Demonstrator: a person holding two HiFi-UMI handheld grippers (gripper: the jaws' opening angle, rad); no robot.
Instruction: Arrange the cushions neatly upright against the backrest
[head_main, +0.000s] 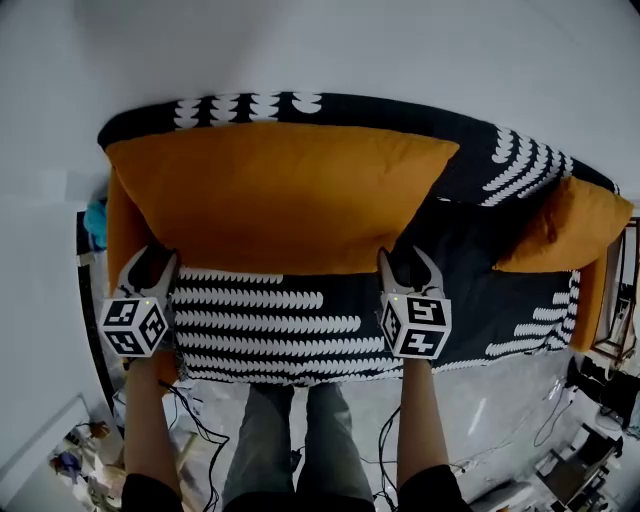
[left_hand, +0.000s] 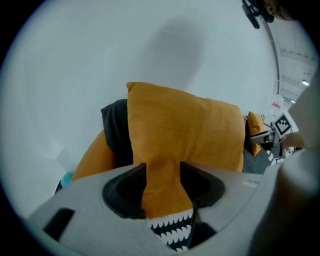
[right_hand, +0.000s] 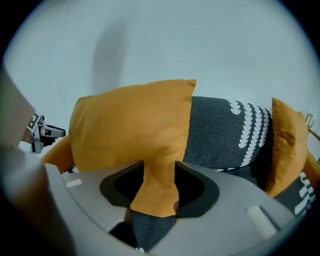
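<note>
Orange fabric of the large cushion (head_main: 280, 195) bunching at both lower corners, standing upright and leaning on the backrest (head_main: 400, 108) across the left and middle of the sofa. Pinching the lower left corner: left gripper (head_main: 153, 262), jaws about half apart and pressing on a neck of fabric. Doing likewise at the lower right corner: right gripper (head_main: 407, 262), jaws roughly half apart, clamping a fold of the same cushion. Lying under the bottom edge: black seat cover (head_main: 260, 322) with white scallops. Leaning at the far right end, well apart and tilting toward the armrest: small cushion (head_main: 565, 225), not yet looking squared to the backrest.

Risking, probably, a forward flop on letting go, the soft filling sagging and the base sliding out over the cover. Risking too a skewed set, one corner being released sooner than the other and dragging that side. Possibly snagging fabric in the pads while pulling away, tipping the cushion off the backrest.
</note>
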